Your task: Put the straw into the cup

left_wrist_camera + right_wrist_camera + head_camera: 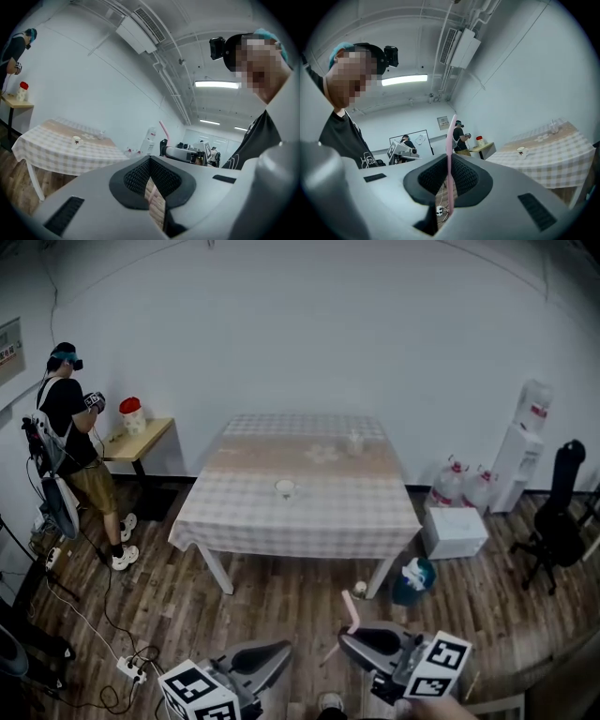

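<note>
One pink straw (450,140) in right tongs (448,185)

On the table (244,521), the cup (285,487) (a glass (354,442) behind it, rightward)

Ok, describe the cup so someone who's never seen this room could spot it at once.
Find the table with the checked cloth by the back wall. The cup stands alone near the middle of it, toward the near edge. It is white with a small red mark, unlike the small clear items farther back on the right.
</note>
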The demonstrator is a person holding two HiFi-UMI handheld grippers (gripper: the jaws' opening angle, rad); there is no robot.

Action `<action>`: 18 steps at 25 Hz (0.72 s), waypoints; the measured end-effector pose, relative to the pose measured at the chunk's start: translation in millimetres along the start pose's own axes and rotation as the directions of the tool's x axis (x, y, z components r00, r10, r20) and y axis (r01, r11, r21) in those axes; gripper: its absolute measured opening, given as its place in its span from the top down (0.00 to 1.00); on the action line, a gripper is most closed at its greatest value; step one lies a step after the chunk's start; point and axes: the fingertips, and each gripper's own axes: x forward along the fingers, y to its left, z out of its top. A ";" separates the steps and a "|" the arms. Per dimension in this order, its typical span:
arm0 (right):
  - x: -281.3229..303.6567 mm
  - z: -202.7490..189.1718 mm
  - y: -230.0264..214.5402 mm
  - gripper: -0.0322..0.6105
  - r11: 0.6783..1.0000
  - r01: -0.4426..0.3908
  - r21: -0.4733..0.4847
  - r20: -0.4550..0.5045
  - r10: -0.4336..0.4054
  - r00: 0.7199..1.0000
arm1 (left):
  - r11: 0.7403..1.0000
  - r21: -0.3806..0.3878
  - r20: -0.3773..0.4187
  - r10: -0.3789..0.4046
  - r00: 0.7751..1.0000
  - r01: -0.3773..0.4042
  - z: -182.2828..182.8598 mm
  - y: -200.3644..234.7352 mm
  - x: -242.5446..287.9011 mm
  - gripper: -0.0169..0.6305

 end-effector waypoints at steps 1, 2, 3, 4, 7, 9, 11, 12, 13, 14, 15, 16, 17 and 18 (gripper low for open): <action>-0.6 2.3 -13.0 0.90 1.000 0.000 0.005 0.000 0.000 1.000 | 1.000 0.002 -0.004 0.000 1.000 0.000 2.1 4.8 12.6 0.98; -1.7 4.4 -26.2 0.90 1.000 0.000 0.010 -0.002 0.000 1.000 | 1.000 0.003 -0.008 -0.001 1.000 0.001 4.1 9.4 25.7 0.98; -3.3 6.4 -39.4 0.90 1.000 0.001 0.015 -0.004 -0.001 1.000 | 1.000 0.002 -0.012 -0.003 1.000 0.003 5.9 13.8 39.0 0.98; -5.0 8.5 -52.5 0.90 1.000 0.001 0.019 -0.007 -0.001 1.000 | 1.000 0.000 -0.016 -0.003 1.000 0.003 7.7 18.1 52.2 0.98; -10.2 17.3 -89.1 0.90 1.000 -0.007 0.025 -0.012 0.007 1.000 | 1.000 -0.004 -0.029 0.005 1.000 -0.005 14.7 30.1 89.0 0.98; -13.8 25.2 -111.0 0.90 1.000 -0.013 0.028 -0.011 0.013 1.000 | 1.000 -0.004 -0.032 0.015 0.999 -0.015 21.7 37.0 110.7 0.98; -15.7 32.7 -130.5 0.90 0.999 -0.018 0.030 -0.013 0.018 1.000 | 1.000 -0.002 -0.027 0.024 0.999 -0.024 30.0 43.9 129.2 0.98; -15.6 36.3 -139.3 0.90 0.999 -0.021 0.031 -0.013 0.021 1.000 | 1.000 0.000 -0.024 0.030 0.999 -0.030 34.2 47.5 136.7 0.98; -14.9 39.7 -147.1 0.90 0.999 -0.025 0.032 -0.012 0.025 1.000 | 0.999 0.003 -0.020 0.037 0.999 -0.037 38.0 51.0 143.2 0.98; -13.8 42.6 -153.5 0.90 0.999 -0.031 0.033 -0.010 0.031 0.999 | 0.999 0.005 -0.016 0.044 0.999 -0.044 41.0 54.1 148.5 0.98; -12.5 44.8 -158.6 0.90 0.999 -0.039 0.035 -0.008 0.039 0.999 | 0.999 0.006 -0.013 0.052 0.999 -0.052 43.2 57.0 152.8 0.98; -10.9 46.3 -162.8 0.90 0.998 -0.046 0.035 -0.006 0.046 0.999 | 0.998 0.005 -0.011 0.059 0.998 -0.059 44.7 59.9 156.2 0.98; -8.8 47.6 -166.8 0.90 0.998 -0.052 0.036 -0.004 0.052 0.999 | 0.998 0.004 -0.010 0.065 0.998 -0.065 45.9 63.3 159.2 0.98; -6.5 48.5 -171.0 0.90 0.998 -0.056 0.037 -0.002 0.056 0.998 | 0.998 0.003 -0.009 0.070 0.998 -0.070 46.9 67.1 162.0 0.98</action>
